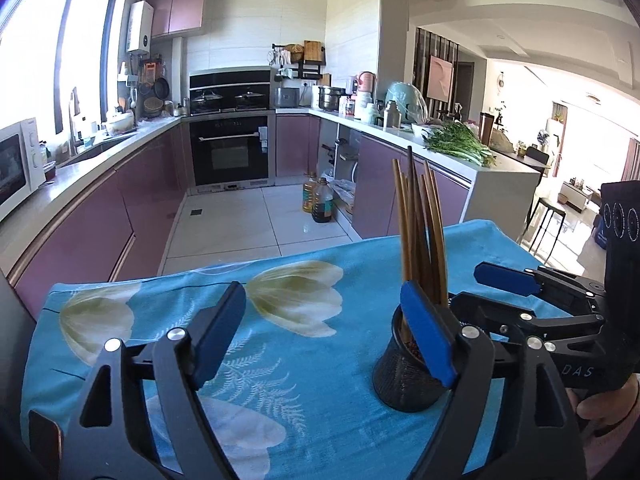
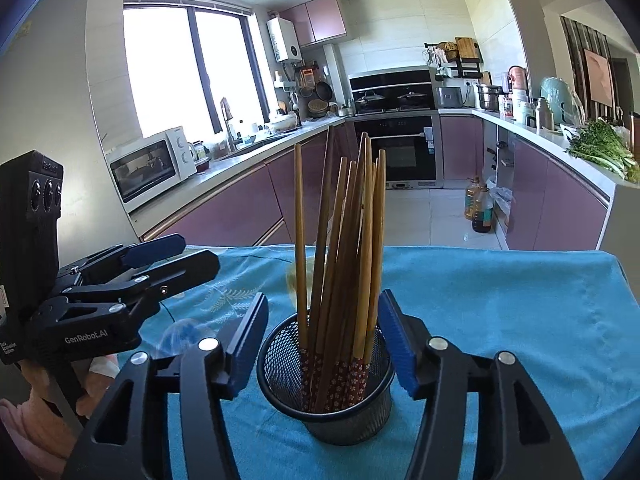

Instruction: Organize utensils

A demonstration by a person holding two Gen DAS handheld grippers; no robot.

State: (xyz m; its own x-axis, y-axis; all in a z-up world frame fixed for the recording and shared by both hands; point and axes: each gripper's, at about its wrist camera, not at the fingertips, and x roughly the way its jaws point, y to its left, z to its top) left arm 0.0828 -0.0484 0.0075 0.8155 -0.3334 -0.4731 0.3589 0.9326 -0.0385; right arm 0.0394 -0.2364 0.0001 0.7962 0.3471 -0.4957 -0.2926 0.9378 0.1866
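Chopsticks (image 2: pixel 340 248) upright in mesh holder (image 2: pixel 324 392)

Bundle of wooden chopsticks (image 2: pixel 340 248) upright in black mesh cup (image 2: pixel 332 396) on blue cloth (image 2: pixel 500 320)

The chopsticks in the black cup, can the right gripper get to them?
Probably yes. The right gripper is open around the mesh cup, and the chopsticks stand uncovered between its pads.
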